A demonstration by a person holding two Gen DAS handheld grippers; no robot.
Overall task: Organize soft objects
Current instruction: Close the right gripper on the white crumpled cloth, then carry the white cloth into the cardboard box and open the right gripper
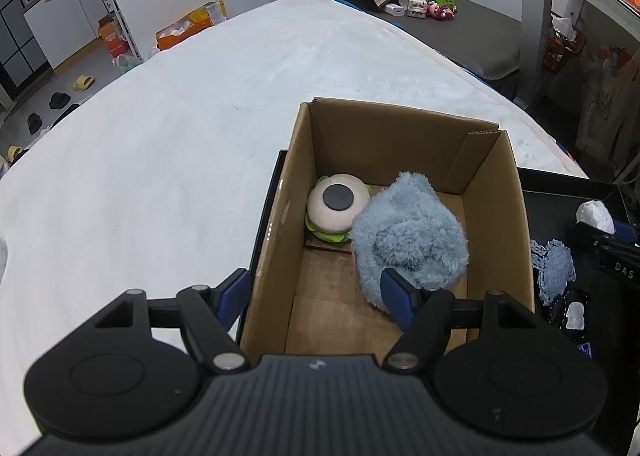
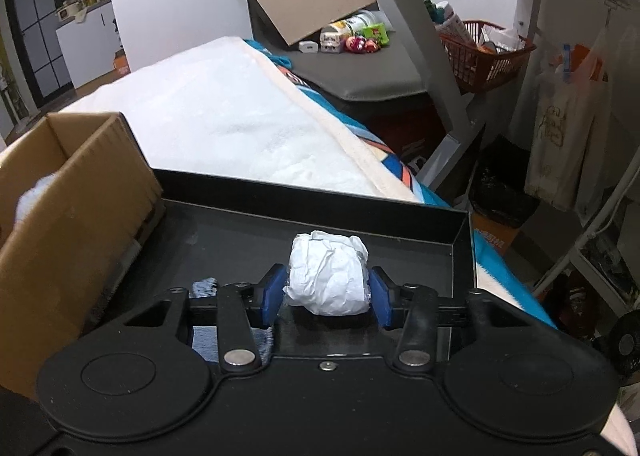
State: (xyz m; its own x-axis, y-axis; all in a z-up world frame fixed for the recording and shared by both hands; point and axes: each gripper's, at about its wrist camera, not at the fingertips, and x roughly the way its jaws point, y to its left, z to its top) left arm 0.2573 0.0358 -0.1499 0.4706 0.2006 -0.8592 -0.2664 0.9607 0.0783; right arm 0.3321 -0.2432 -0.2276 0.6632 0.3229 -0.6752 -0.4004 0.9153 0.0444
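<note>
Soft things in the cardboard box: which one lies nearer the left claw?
The fluffy blue toy, just beyond the claw's right fingertip; the burger toy sits farther back.

The fuzzy blue plush [image 1: 408, 240] covers part of the burger toy [image 1: 338, 208], and its own near side sits behind the left tool [image 1: 316, 296]. In the right wrist view the cardboard box [image 2: 76, 216] runs off the left edge, and a blue cloth [image 2: 208, 336] is mostly hidden under the right tool [image 2: 326, 298].
</note>
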